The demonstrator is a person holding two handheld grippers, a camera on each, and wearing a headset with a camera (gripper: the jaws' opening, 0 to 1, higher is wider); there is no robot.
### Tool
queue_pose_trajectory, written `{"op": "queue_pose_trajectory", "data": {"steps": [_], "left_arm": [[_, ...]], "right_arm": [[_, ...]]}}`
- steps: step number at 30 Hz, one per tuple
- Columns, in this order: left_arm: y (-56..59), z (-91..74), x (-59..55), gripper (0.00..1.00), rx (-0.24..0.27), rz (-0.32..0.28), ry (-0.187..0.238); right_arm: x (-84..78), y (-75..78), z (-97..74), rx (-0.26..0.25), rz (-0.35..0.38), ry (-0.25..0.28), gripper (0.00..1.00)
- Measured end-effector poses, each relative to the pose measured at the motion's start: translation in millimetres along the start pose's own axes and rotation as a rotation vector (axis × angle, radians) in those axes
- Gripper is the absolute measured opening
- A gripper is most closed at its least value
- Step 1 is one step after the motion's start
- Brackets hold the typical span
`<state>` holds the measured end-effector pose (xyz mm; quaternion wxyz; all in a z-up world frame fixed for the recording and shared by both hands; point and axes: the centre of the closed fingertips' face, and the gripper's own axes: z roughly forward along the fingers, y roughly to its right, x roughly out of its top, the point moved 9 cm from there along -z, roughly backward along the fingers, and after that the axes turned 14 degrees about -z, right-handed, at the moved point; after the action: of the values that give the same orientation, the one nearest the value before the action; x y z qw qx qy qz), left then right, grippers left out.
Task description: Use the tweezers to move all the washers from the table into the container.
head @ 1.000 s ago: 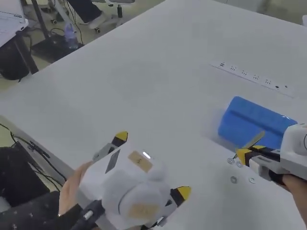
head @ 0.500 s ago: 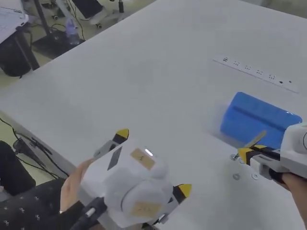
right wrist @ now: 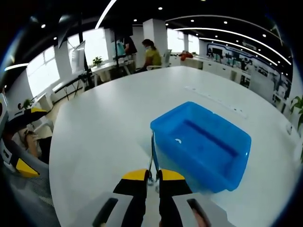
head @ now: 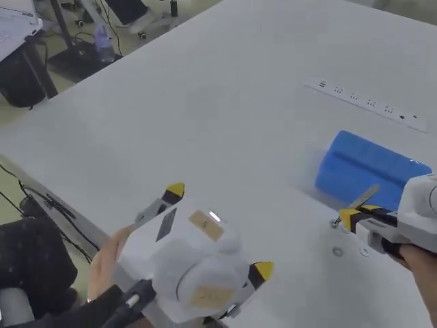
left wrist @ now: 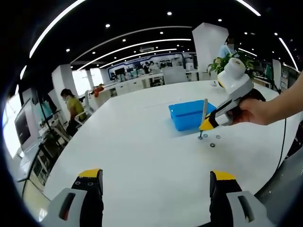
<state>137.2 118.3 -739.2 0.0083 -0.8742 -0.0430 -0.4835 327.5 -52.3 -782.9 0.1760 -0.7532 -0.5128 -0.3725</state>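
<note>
Washers (head: 337, 251) lie loose on a broad white table (head: 225, 116), the largest thing in the head view, running from 7 o'clock up to 1 o'clock. A flush power strip (head: 369, 104) is set into it at 2 o'clock. Just below that, at 3 o'clock, stands a blue open-topped container (head: 365, 169). The right gripper view looks into it over its near wall, and one small pale curved piece, too small to name, lies on its floor. The left gripper (head: 218, 229), held in a hand (head: 109, 256) at 6 o'clock, is well apart from the work. Its yellow-tipped jaws are spread wide with nothing between them, and in its own view they frame bare tabletop. The right gripper (head: 350, 220) comes in at 4 o'clock, just beside the container's near side, with its jaws pinched together on a pair of tweezers (head: 362, 198). The tweezers slant through the jaws, their lower end down at the table by one washer. Whether that end grips the washer cannot be told. Two more washers rest on the table at 6 o'clock from the container, near the tweezers' lower end and outside the container.
</note>
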Motion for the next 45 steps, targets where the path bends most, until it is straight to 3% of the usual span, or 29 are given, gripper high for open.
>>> {"op": "queue_pose_trajectory", "data": {"steps": [4, 8, 16, 33, 45], "left_arm": [[-0.1, -1.1, 1.1, 0.96, -0.006, -0.011, 0.014], [0.2, -0.7, 0.5, 0.96, -0.006, -0.003, 0.009], [0.3, -0.9, 1.1, 0.95, -0.014, -0.008, 0.015], [0.1, -2.4, 1.6, 0.94, -0.017, -0.006, 0.021], [0.6, -1.3, 0.0, 0.94, -0.026, 0.001, 0.008]], "right_arm": [[-1.3, -0.3, -0.6, 0.002, 0.012, 0.003, 0.05], [-3.5, -3.8, -1.8, -0.002, -0.045, -0.012, 0.04], [0.6, -3.9, -1.6, 0.011, -0.071, -0.049, 0.03], [19.1, -1.1, -29.6, 0.002, -0.028, -0.004, 0.03], [36.8, 15.4, -42.5, -0.018, -0.008, 0.025, 0.03]]}}
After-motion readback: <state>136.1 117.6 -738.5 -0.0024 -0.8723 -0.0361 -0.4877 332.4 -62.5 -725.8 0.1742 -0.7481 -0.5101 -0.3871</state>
